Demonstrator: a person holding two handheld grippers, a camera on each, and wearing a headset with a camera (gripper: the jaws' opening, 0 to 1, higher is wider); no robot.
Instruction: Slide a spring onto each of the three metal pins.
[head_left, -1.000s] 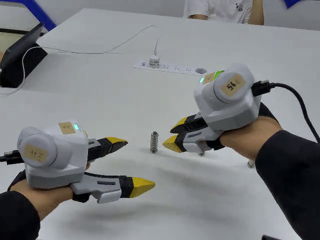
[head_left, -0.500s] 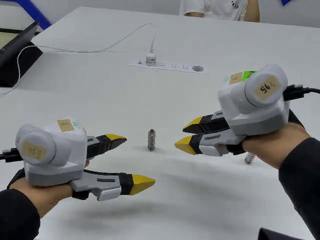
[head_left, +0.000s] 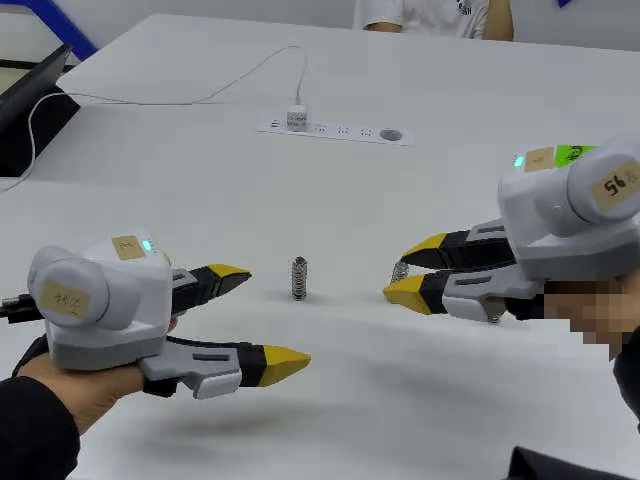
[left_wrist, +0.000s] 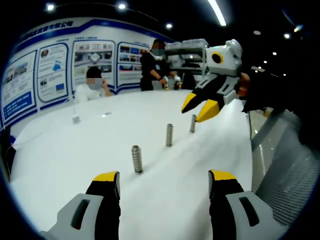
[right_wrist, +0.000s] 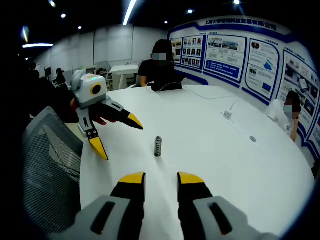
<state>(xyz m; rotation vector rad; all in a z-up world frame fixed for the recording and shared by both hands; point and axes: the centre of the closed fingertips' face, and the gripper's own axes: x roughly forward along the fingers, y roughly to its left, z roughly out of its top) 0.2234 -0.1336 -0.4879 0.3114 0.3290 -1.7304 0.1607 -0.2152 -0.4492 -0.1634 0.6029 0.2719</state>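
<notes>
White and matte, the table (head_left: 200, 190) spreads broad. A flat white power strip (head_left: 335, 130) lies toward its far edge, with a small cube charger (head_left: 297, 117) plugged in and a thin cable (head_left: 240, 85) trailing toward the left edge. Down by the near edge, both tools are up off the surface. The left gripper (head_left: 258, 315) is smooth grey-and-white plastic with black fingers capped in yellow, and its jaws are spread wide. The right gripper (head_left: 413, 268) is the same build with a green light on its shell; its jaws are parted too, though narrower.

Between the two stands the first spring (head_left: 299, 278), a small upright steel coil, ribbed and dull grey, clear of both. A second spring (head_left: 400, 270) peeks out just behind the right gripper's yellow tips.

Now the left gripper view lays all three coils out in a slanting row. A third spring (left_wrist: 193, 123) stands farthest along, just beside the right gripper's points, and I can't judge whether they touch. Whether a pin sits inside each coil is too small to tell.

From the right gripper view, one coil stands upright ahead of the jaws. A grey mesh chair (right_wrist: 45, 165) sits at the table's edge, and blue-framed posters (right_wrist: 235, 45) line the wall.
</notes>
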